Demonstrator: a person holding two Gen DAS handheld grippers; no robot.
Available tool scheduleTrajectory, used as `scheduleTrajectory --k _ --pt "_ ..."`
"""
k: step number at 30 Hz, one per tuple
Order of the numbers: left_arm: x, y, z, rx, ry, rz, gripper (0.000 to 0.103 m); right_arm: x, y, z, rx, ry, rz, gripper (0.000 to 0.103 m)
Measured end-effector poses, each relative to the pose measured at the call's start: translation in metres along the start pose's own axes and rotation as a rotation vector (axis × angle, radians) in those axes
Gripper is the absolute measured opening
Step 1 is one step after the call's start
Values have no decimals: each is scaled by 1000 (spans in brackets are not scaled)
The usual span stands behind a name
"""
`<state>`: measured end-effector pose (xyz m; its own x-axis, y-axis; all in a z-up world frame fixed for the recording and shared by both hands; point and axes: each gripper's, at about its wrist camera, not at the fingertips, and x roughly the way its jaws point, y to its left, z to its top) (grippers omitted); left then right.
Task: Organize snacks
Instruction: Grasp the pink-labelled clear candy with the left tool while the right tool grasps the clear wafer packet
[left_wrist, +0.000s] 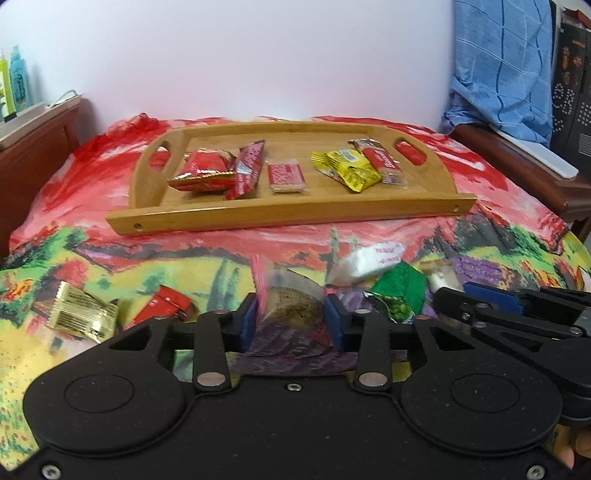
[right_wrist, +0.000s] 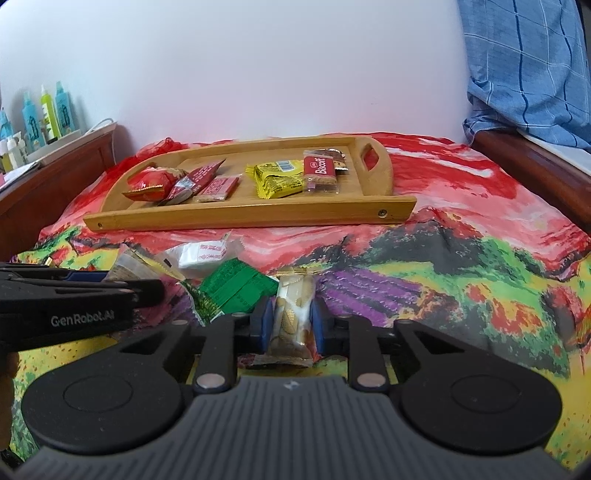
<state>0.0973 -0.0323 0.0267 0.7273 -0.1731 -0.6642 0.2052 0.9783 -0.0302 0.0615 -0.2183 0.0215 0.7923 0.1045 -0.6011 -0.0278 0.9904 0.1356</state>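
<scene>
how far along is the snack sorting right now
Done: red and yellow packets lie in the wooden tray. In hand: left gripper pinches a clear-wrapped brown snack; right gripper clamps a white-and-gold packet. Left: green packet, white packet, gold packet.

A tray holding wrapped snacks lay on the cloth behind loose packets, bottles standing far left.
</scene>
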Motion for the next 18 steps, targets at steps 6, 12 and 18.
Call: scheduleTrajectory --k 6,12,18 --pt "1 3 1 -11 5 5 36 2 2 -1 -10 4 -12 38" --pt "2 2 -1 -17 2 7 36 5 10 -3 -48 -47 -71 42" --pt "1 3 1 -30 2 3 35 11 16 -4 -78 -33 -80 50"
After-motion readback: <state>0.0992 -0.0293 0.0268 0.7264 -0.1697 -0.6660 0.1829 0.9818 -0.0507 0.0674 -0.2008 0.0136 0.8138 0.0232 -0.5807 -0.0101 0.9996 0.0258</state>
